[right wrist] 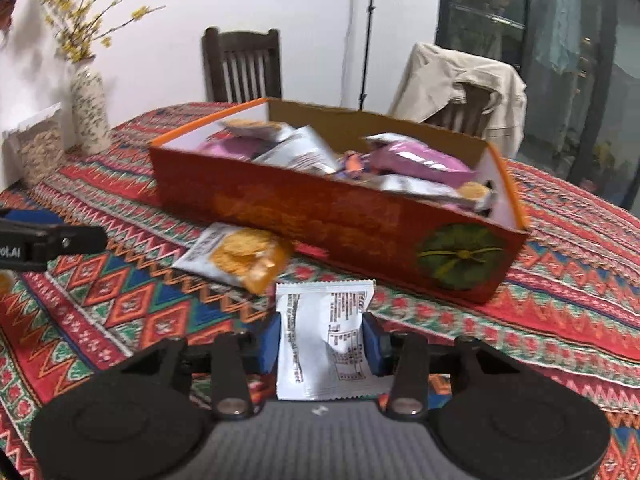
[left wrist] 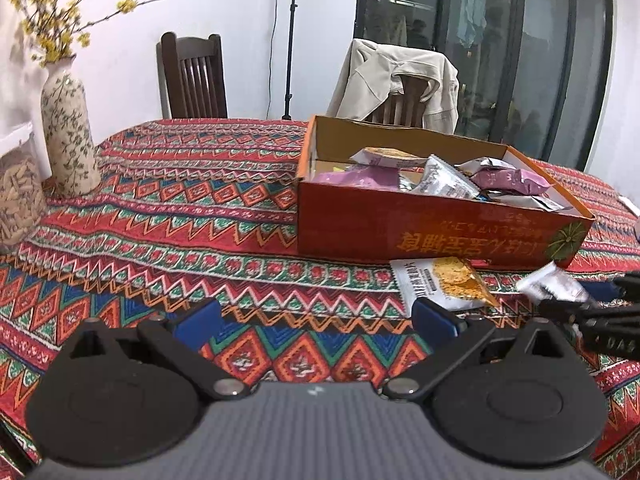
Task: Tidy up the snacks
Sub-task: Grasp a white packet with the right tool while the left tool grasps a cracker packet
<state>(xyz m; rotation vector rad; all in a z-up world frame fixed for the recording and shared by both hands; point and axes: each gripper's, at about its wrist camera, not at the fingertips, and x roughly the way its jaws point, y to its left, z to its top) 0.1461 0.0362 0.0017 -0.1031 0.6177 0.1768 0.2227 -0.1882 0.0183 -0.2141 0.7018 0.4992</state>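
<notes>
An open red cardboard box (left wrist: 400,232) (right wrist: 320,220) sits on the patterned tablecloth and holds several snack packets, purple (left wrist: 508,180) (right wrist: 416,160) and silver. A white and orange cracker packet (left wrist: 444,282) (right wrist: 240,254) lies flat on the cloth against the box's near side. My right gripper (right wrist: 324,340) is shut on a white snack packet (right wrist: 324,340) and holds it above the cloth in front of the box; it shows at the right edge of the left wrist view (left wrist: 556,286). My left gripper (left wrist: 316,318) is open and empty, low over the cloth, left of the cracker packet.
A floral vase (left wrist: 68,136) (right wrist: 90,116) with yellow branches and a clear jar (left wrist: 16,200) (right wrist: 40,148) stand at the table's left. Two dark chairs stand behind the table, one (left wrist: 400,84) (right wrist: 464,88) draped with a beige jacket. A glass door is at the right.
</notes>
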